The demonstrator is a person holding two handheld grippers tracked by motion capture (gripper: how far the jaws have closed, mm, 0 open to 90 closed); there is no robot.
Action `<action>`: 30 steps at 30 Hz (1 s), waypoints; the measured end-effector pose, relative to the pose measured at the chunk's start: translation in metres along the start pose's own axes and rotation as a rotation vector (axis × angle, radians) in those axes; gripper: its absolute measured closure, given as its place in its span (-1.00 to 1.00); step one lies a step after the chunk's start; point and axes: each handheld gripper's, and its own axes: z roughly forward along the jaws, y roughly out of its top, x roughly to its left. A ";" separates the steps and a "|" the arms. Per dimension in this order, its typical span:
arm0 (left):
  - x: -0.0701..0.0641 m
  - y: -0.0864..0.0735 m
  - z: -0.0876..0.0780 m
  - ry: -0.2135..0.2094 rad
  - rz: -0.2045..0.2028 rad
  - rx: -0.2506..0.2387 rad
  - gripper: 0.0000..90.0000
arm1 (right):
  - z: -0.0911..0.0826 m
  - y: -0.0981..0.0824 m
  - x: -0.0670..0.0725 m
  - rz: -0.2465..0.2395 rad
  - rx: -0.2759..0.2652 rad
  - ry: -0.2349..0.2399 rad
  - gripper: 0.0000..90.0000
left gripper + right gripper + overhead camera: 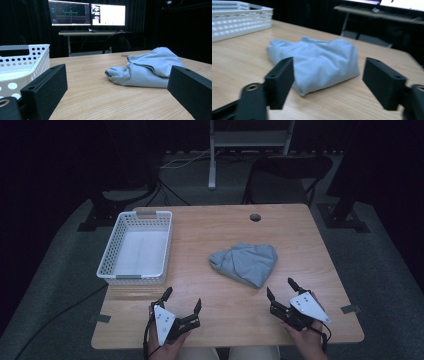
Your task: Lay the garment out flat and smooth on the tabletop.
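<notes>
Table [210, 320]: wood, centre frame. Basket [111, 251]: white, perforated, empty, left of centre. Cloth [245, 262]: grey, bundled, right of centre, well apart from basket. Left gripper [182, 301], lower left: jaws wide, empty. Right gripper [280, 288], lower right, near cloth: jaws wide, empty. Step, judged: pre-grasp. Next: right gripper closes on cloth.

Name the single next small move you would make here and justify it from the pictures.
Probably ease the right gripper forward to the grey cloth: its fingers are open and empty, the cloth lies bunched just ahead, and the white basket sits empty to the left.
</notes>
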 end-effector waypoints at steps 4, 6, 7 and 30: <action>0.000 0.000 0.000 0.000 0.000 0.000 -0.91 | -0.003 0.009 -0.001 0.016 0.007 0.046 -0.38; 0.000 0.000 0.000 0.000 0.000 0.000 -0.91 | -0.004 0.014 -0.001 0.018 -0.004 0.049 -0.38; 0.000 0.000 0.000 0.000 0.000 -0.001 -0.91 | -0.005 0.017 -0.002 0.022 0.002 0.060 -0.38; 0.000 0.000 0.000 0.004 -0.001 0.001 -0.91 | -0.003 0.074 0.000 0.107 -0.137 0.137 -0.48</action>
